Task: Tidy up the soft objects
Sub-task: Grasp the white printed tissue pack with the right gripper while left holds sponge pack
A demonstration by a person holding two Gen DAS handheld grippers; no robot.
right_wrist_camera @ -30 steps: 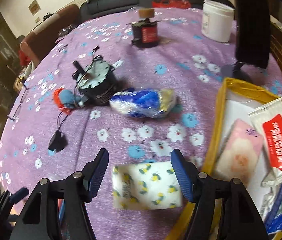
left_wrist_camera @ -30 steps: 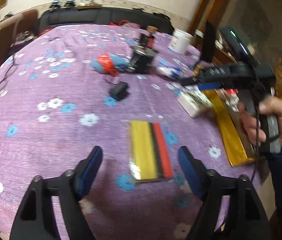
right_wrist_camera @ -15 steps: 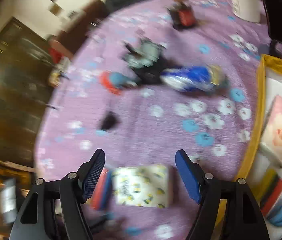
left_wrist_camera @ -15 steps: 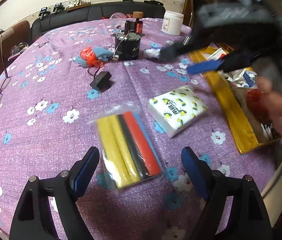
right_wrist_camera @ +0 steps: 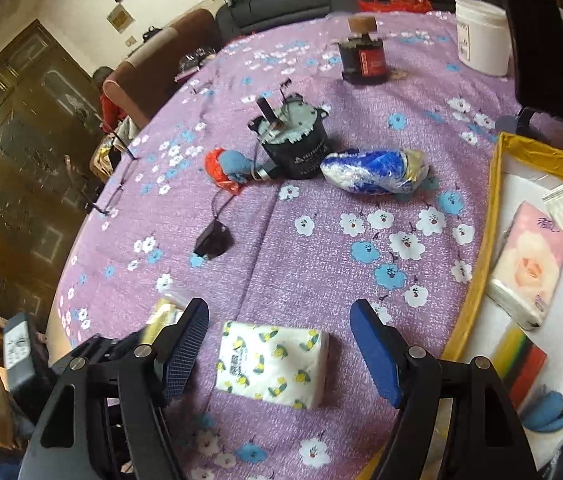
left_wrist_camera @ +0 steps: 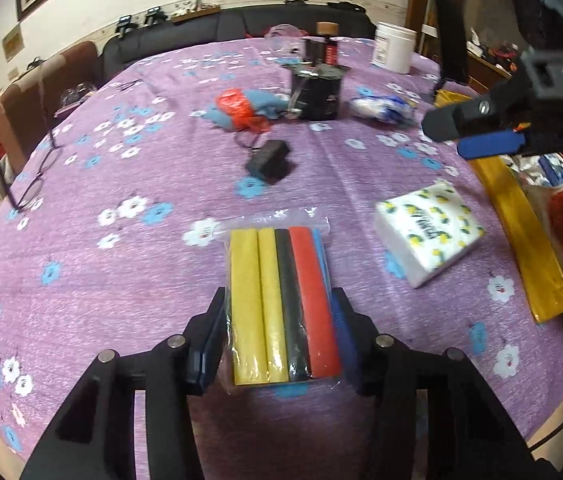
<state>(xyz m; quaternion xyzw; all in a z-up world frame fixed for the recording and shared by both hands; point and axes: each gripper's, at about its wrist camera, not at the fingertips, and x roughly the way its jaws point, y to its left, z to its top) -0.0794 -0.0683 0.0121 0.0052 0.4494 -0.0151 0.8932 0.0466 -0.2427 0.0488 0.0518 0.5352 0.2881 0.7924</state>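
Note:
My left gripper (left_wrist_camera: 279,334) is shut on a clear bag of coloured foam strips (left_wrist_camera: 281,304), yellow, black, red and blue, lying on the purple flowered tablecloth. A white tissue pack with lemon print (left_wrist_camera: 429,232) lies to its right; in the right wrist view this tissue pack (right_wrist_camera: 271,362) sits between the fingers of my open right gripper (right_wrist_camera: 277,346), untouched. The right gripper (left_wrist_camera: 489,132) hovers above the table in the left wrist view. A yellow-rimmed tray (right_wrist_camera: 493,216) at the right holds several soft packs. A blue-white wrapped bundle (right_wrist_camera: 375,170) and a blue-red soft toy (right_wrist_camera: 229,166) lie mid-table.
A black motor (right_wrist_camera: 295,138), a small black adapter (right_wrist_camera: 211,240), a dark bottle (right_wrist_camera: 363,54), a white tub (right_wrist_camera: 481,40) and a black monitor stand (right_wrist_camera: 533,40) stand on the table. Glasses (left_wrist_camera: 29,184) lie at the left edge. Sofa behind.
My left gripper moved in and closed on the bag of foam strips. My right gripper steadied with its open fingers around the lemon tissue pack.

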